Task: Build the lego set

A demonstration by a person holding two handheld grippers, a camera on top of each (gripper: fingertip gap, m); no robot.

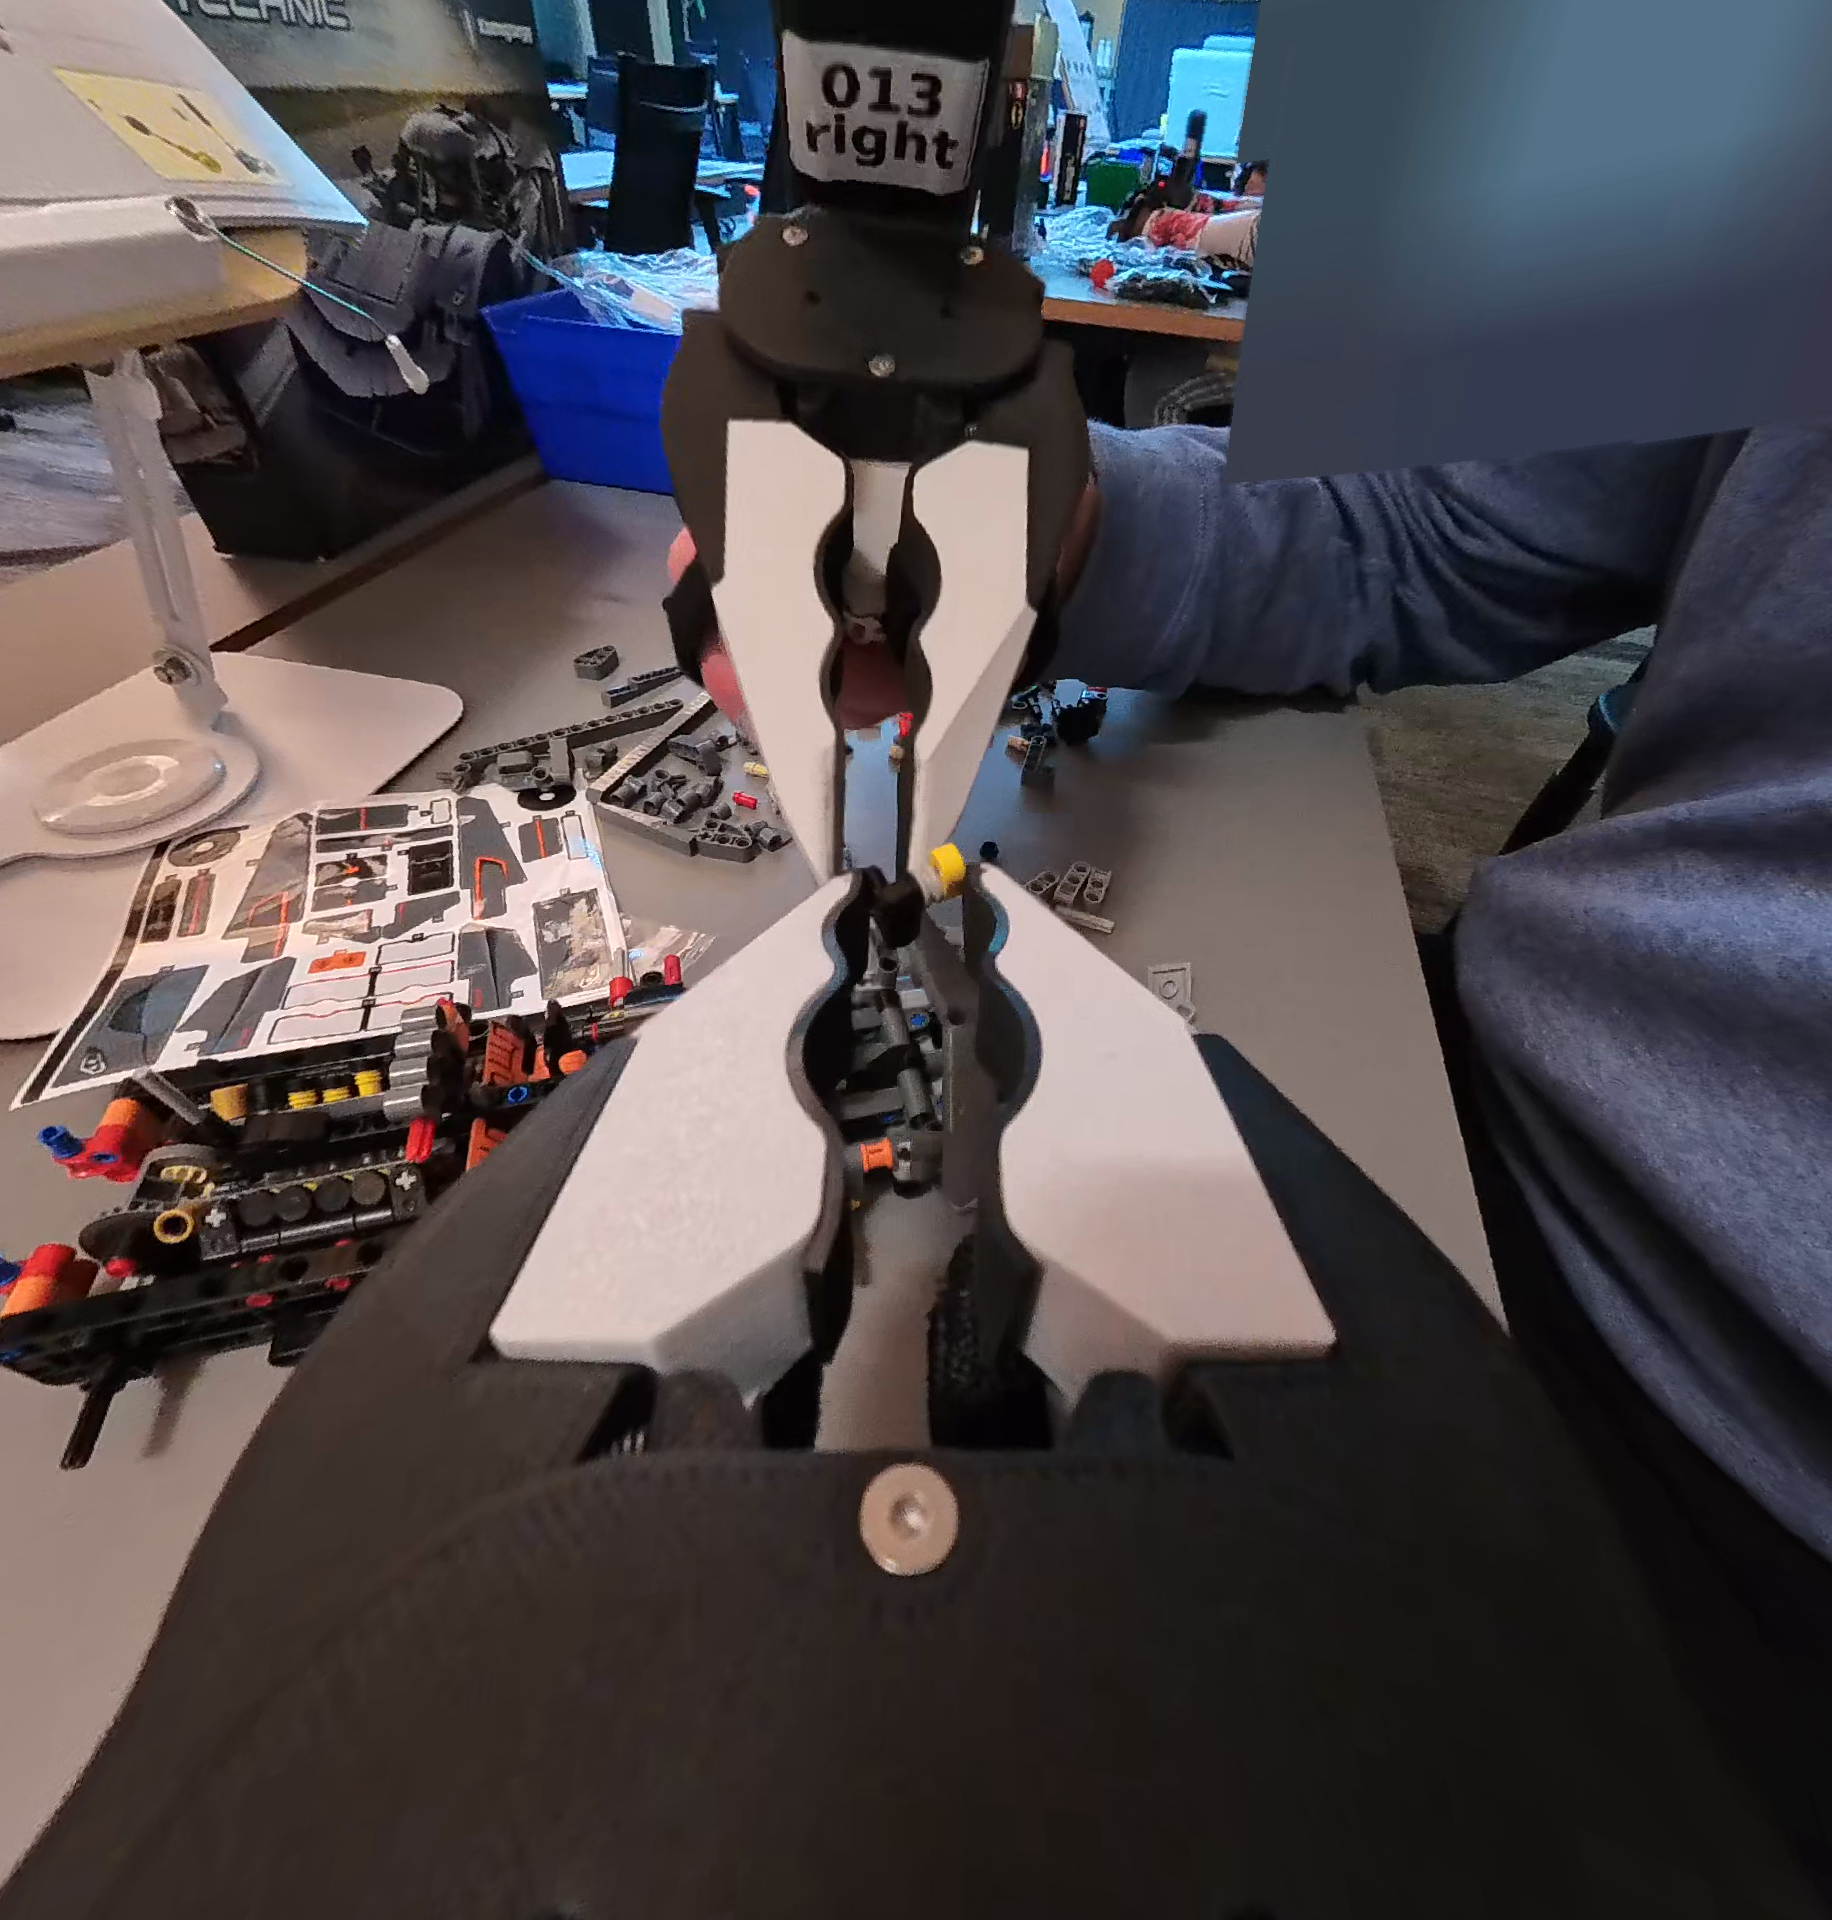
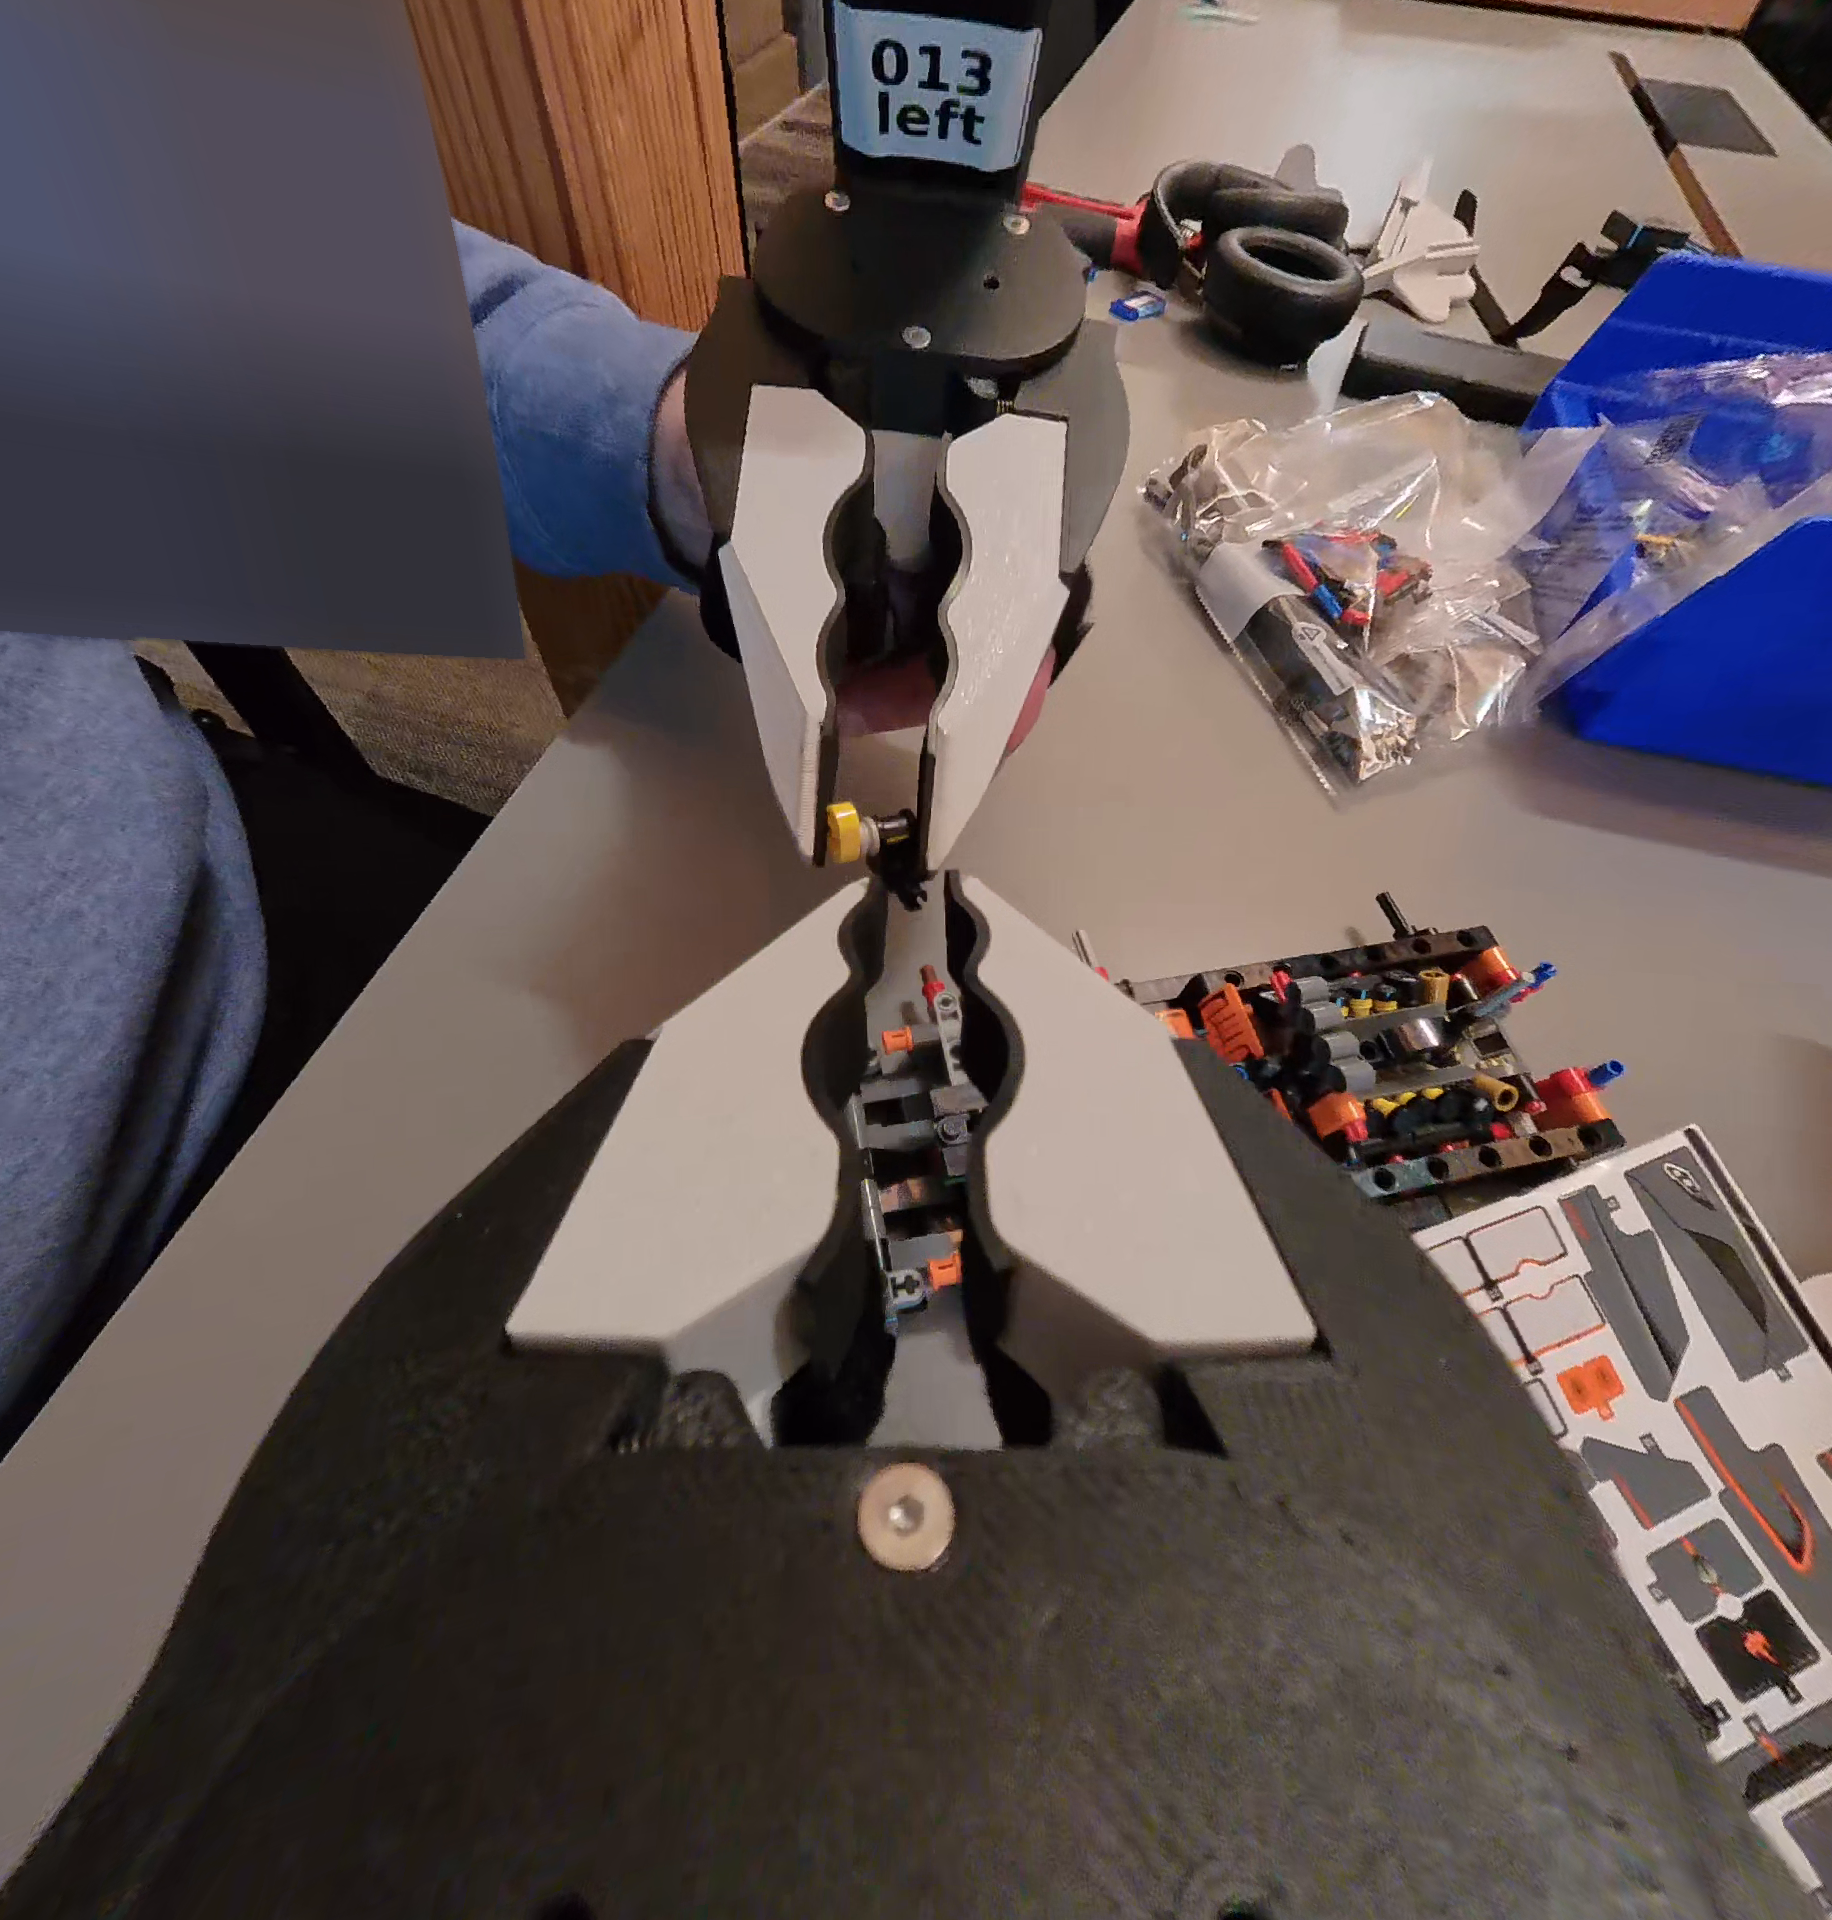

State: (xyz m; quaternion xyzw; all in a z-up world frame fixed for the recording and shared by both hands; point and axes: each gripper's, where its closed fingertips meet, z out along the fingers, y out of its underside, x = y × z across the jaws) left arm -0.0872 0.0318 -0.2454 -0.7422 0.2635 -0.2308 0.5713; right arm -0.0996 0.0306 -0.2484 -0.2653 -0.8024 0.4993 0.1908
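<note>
Facing tip to tip above the table (image 2: 1151, 831), both grippers work one small part. The left gripper (image 2: 876, 847) is clamped across a short axle assembly (image 2: 876, 831) with a yellow bush (image 2: 842, 831) at one end. The right gripper (image 2: 907, 899) is nearly together, pinching a small black connector (image 2: 907, 888) touching that axle. These parts look light, rigid and slippery; grip the axle across its ends. The partly built chassis (image 2: 1411, 1070) and sticker sheet (image 2: 1670, 1403) lie nearby.
</note>
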